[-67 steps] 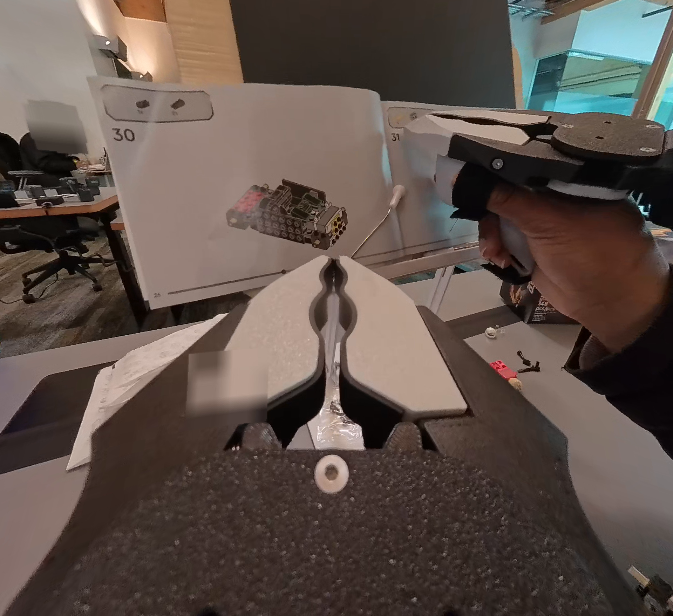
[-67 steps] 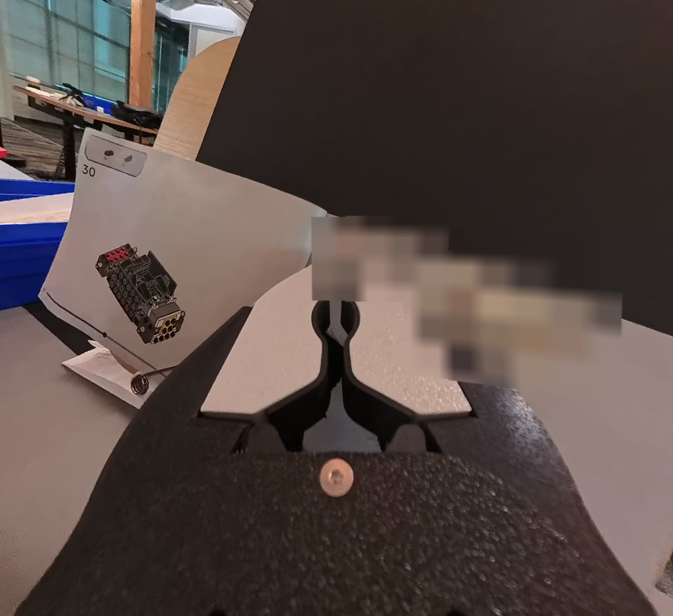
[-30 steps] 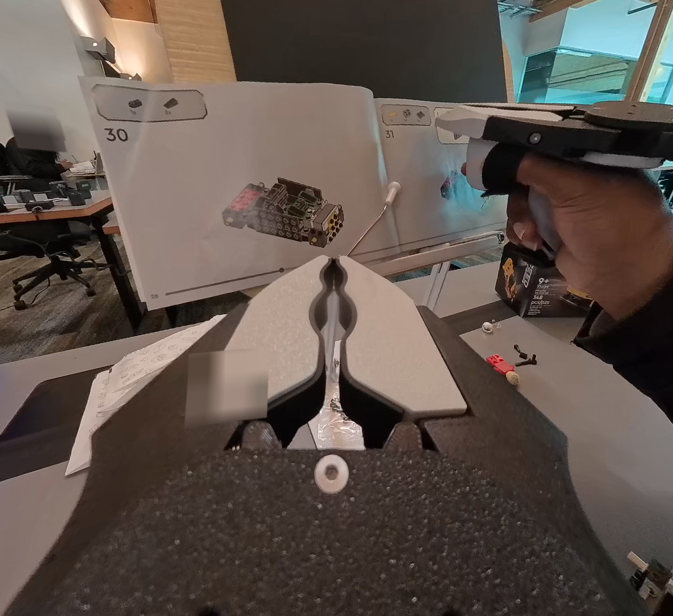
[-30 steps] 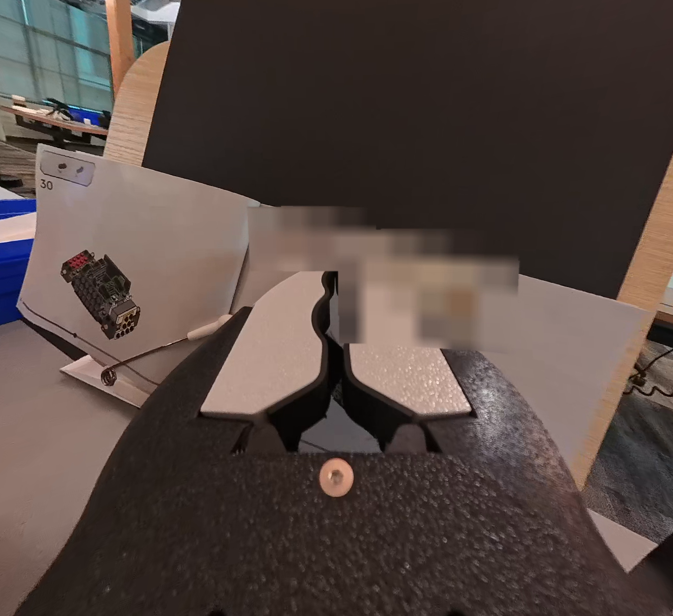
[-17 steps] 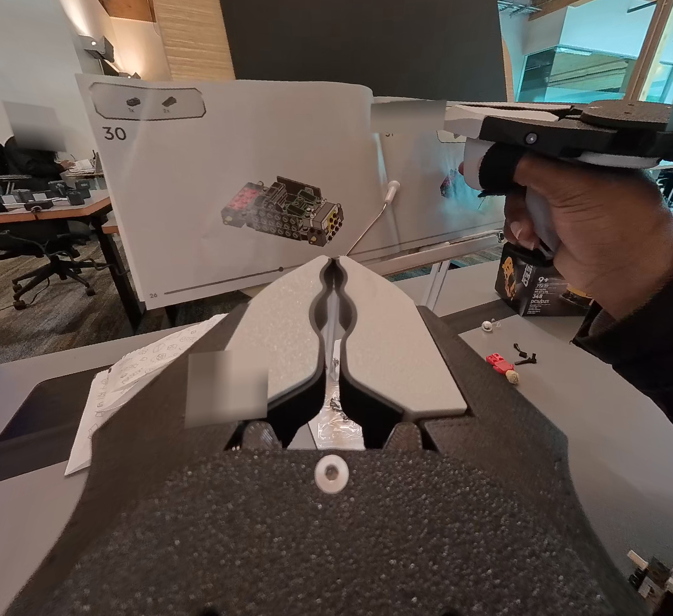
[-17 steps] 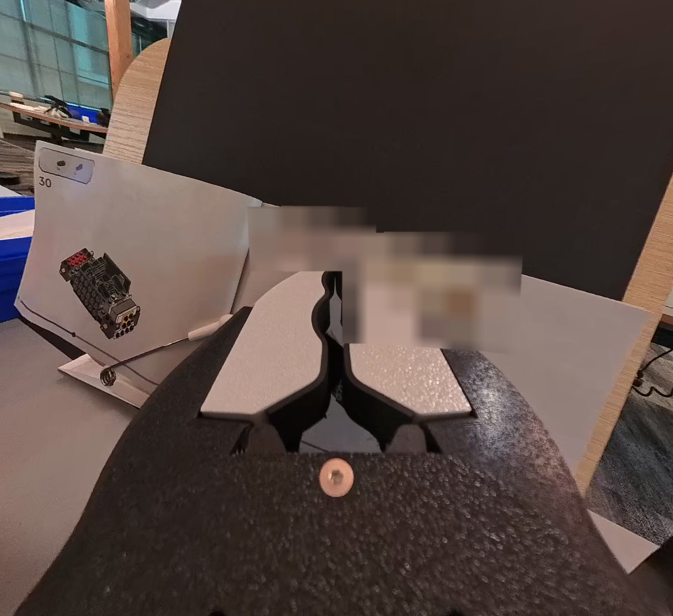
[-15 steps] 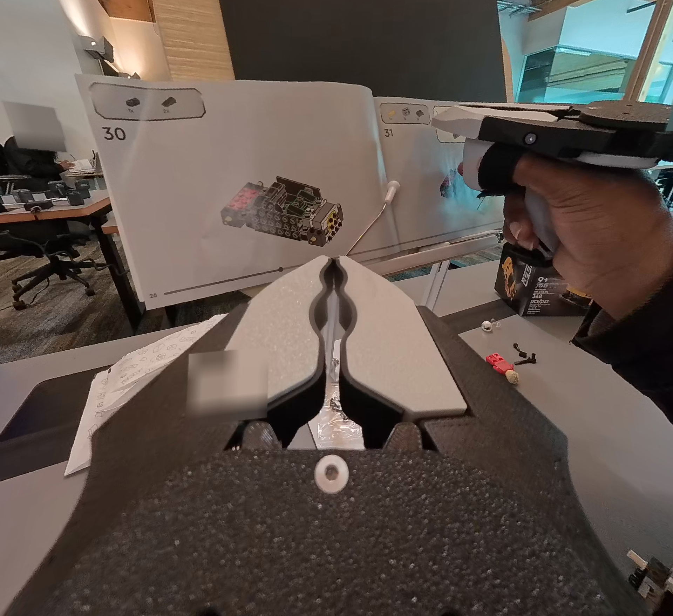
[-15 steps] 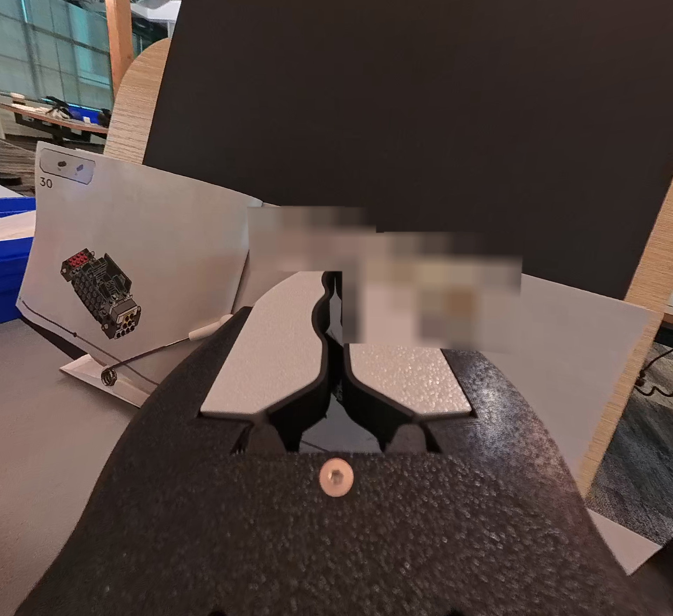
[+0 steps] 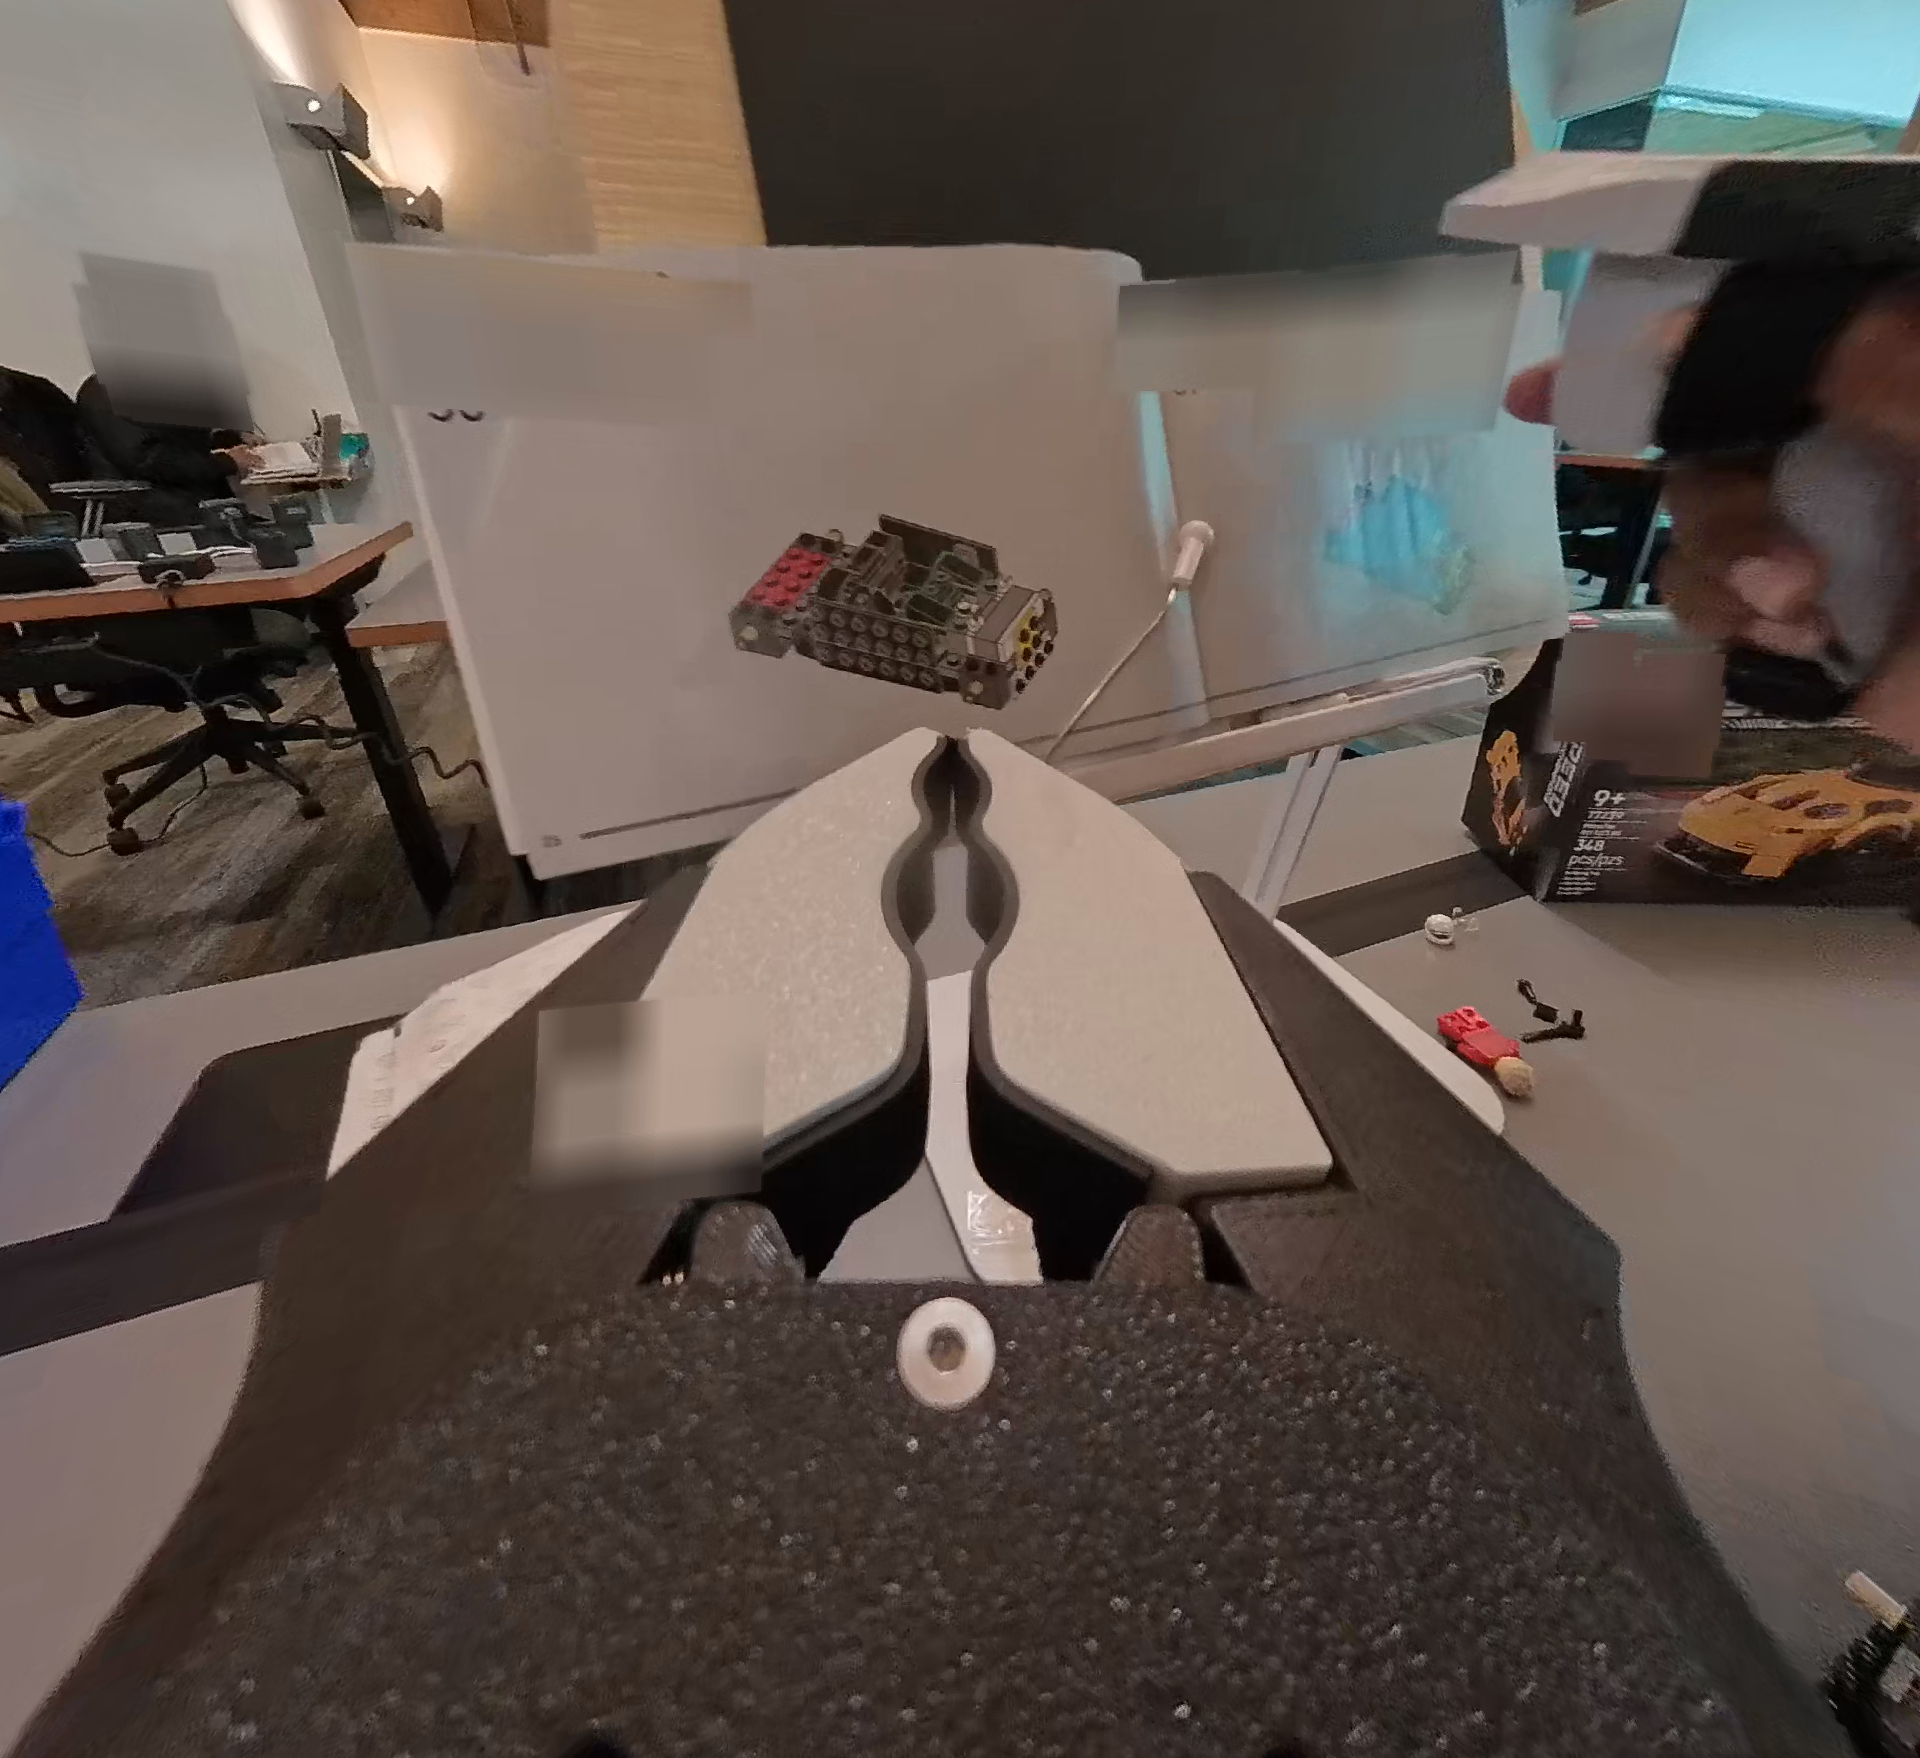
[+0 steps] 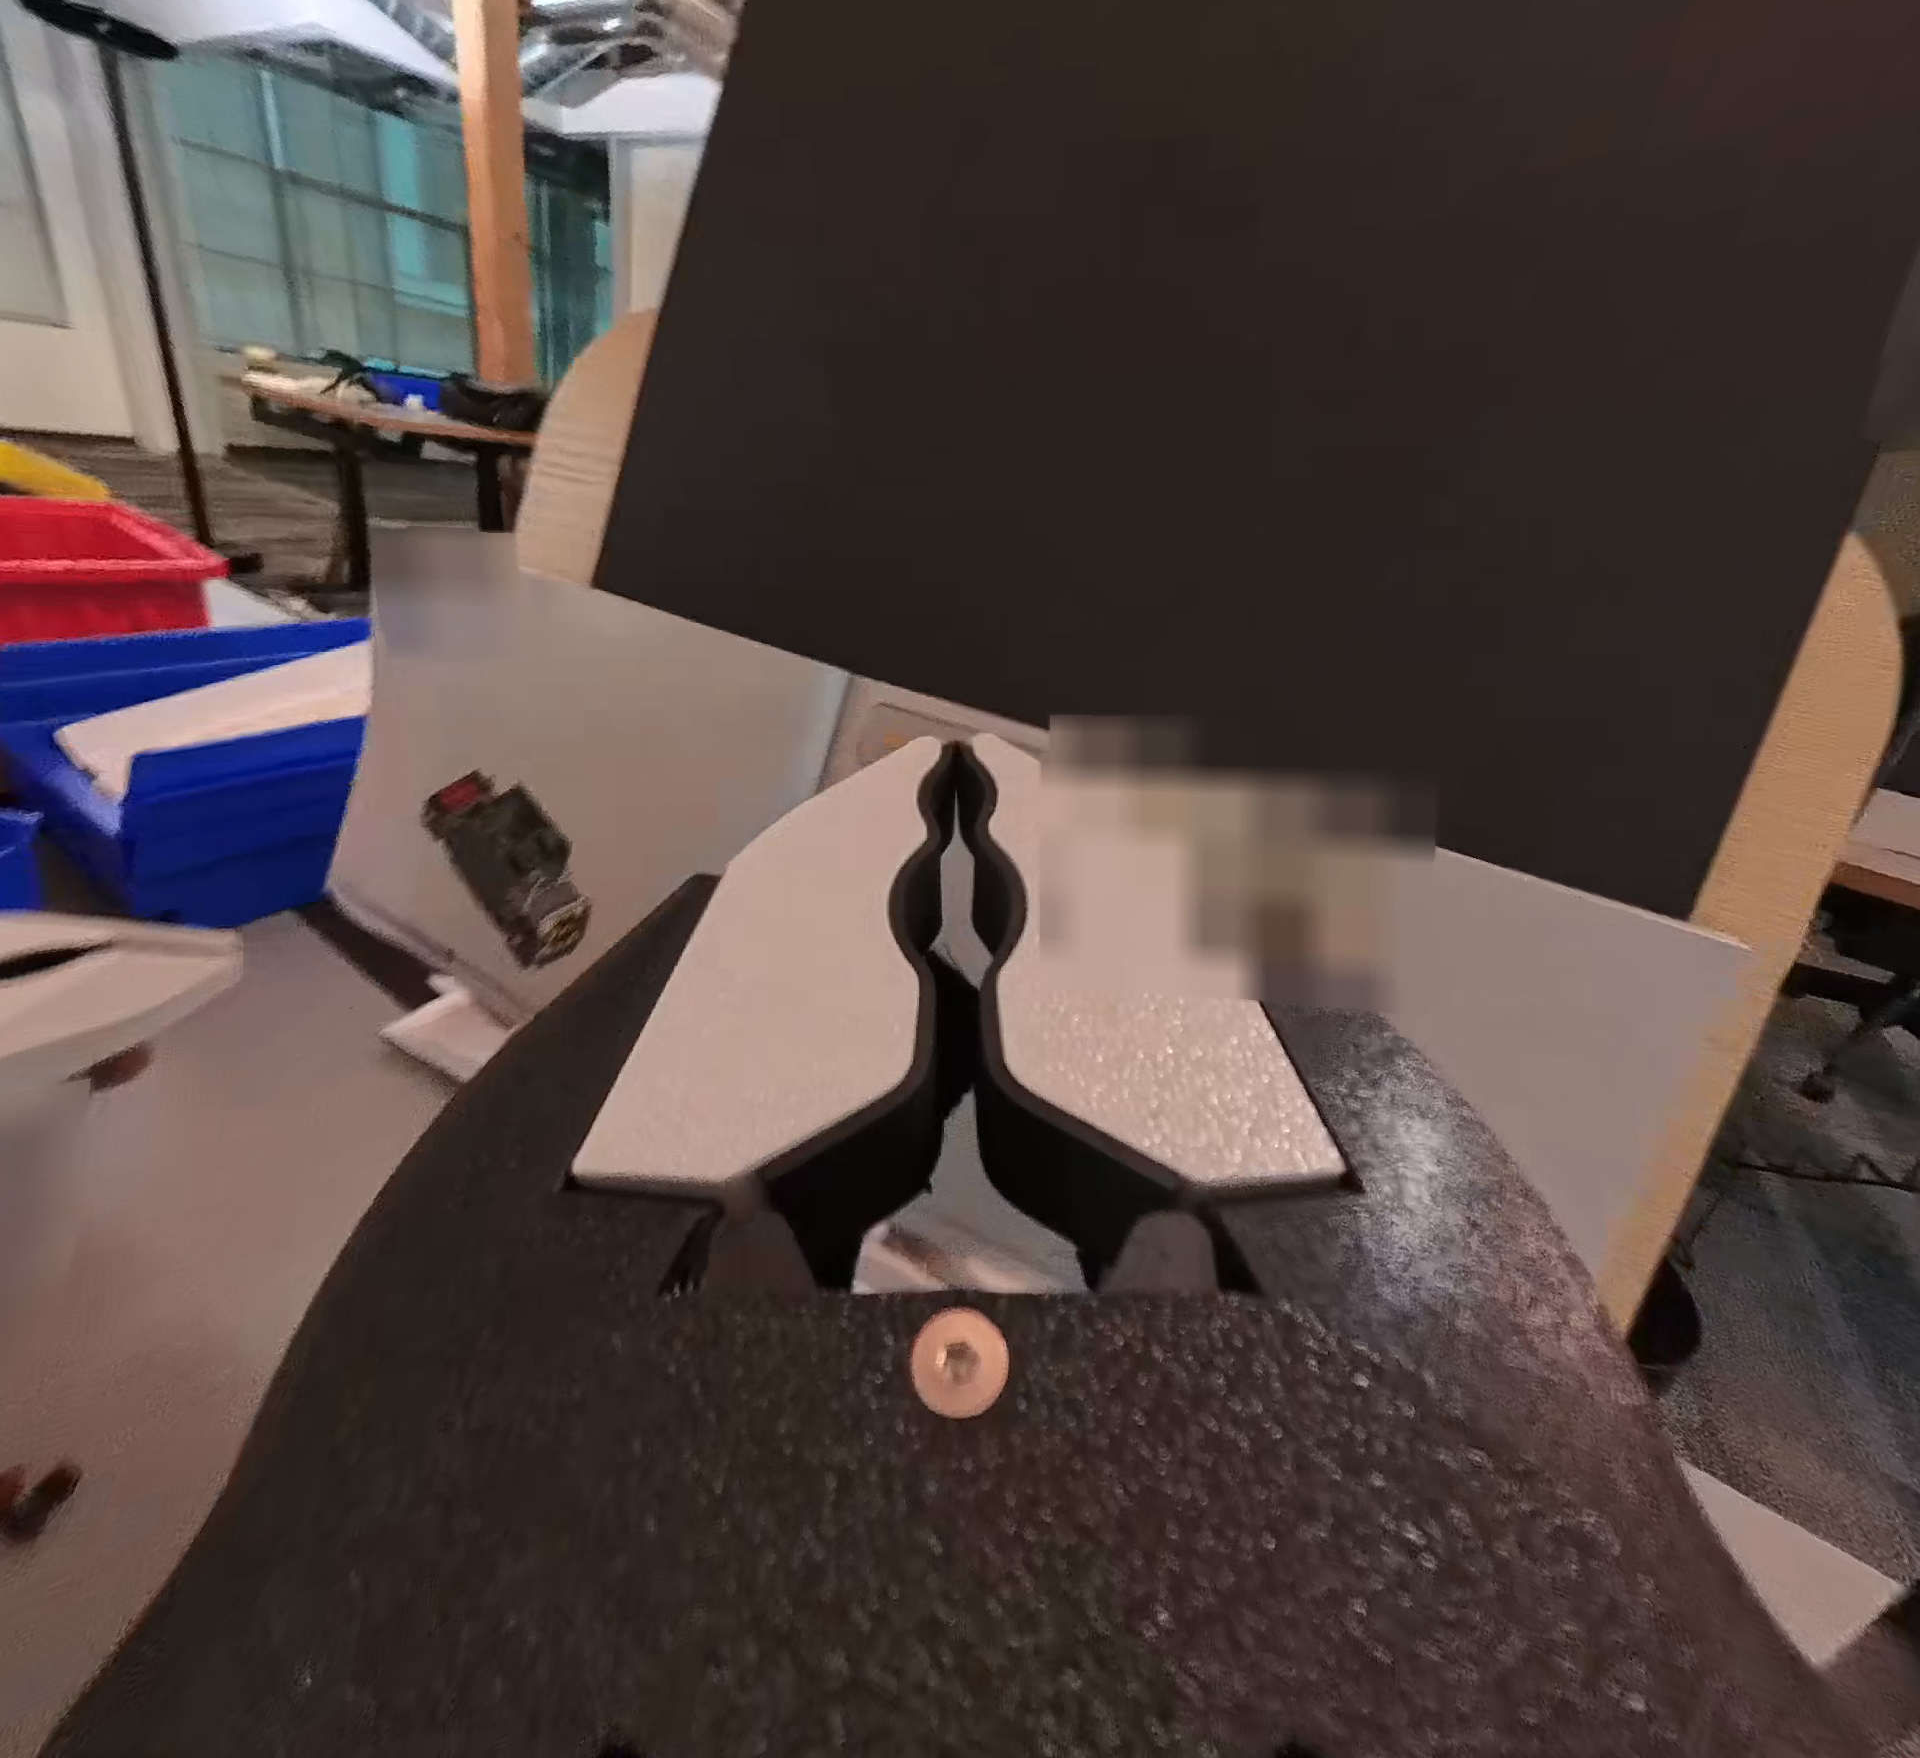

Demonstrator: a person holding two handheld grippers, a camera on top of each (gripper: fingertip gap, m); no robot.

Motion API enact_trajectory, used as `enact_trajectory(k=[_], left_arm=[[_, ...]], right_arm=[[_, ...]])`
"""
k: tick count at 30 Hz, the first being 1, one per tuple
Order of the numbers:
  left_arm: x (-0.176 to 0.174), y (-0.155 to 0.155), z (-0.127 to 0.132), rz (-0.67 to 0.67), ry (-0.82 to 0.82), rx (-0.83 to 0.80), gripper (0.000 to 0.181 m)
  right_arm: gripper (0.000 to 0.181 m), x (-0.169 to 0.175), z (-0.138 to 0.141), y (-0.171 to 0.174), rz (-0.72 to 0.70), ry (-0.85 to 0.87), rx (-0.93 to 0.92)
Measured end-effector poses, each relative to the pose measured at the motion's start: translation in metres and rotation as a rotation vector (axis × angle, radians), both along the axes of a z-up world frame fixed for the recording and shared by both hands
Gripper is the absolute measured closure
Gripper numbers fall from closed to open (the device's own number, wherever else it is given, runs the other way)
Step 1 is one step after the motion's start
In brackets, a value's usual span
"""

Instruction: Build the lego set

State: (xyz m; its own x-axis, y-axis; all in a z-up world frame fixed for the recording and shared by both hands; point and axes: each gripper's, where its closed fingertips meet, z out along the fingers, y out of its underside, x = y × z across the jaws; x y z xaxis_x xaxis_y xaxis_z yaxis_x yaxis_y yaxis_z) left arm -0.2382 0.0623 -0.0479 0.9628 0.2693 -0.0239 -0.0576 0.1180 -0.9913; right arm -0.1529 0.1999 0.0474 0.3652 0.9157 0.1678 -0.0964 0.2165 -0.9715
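Right, both views have swung since half a second ago: my right gripper point(image 10: 956, 752) has panned left so the blue bins point(image 10: 208, 752) show, and in the left view it has pulled off to the edge, blurred. Reads as done consulting the instruction booklet point(image 9: 790, 565), turning back to the parts. Left gripper point(image 9: 951, 747) fingers are together, empty, over the worktop point(image 9: 1662, 1137). Right fingers together too, holding nothing. Loose lego bits point(image 9: 1481, 1043) lie right of the left gripper, box point(image 9: 1683, 815) beyond them.
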Motion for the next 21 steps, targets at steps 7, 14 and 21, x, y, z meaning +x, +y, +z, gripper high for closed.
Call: enact_trajectory(k=[7,14,21], left_arm=[[-0.011,-0.024,0.034,-0.064,0.029,-0.080,0.181],[0.011,-0.075,0.019,-0.256,0.054,-0.411,0.181],[0.023,-0.122,-0.103,-0.194,-0.049,-0.688,0.169]], right_arm=[[0.181,0.061,-0.064,-0.038,0.084,-0.148,-0.113],[0.181,0.144,-0.136,-0.077,0.133,-0.211,-0.262],[0.181,0.159,-0.164,-0.092,0.182,-0.198,-0.295]])
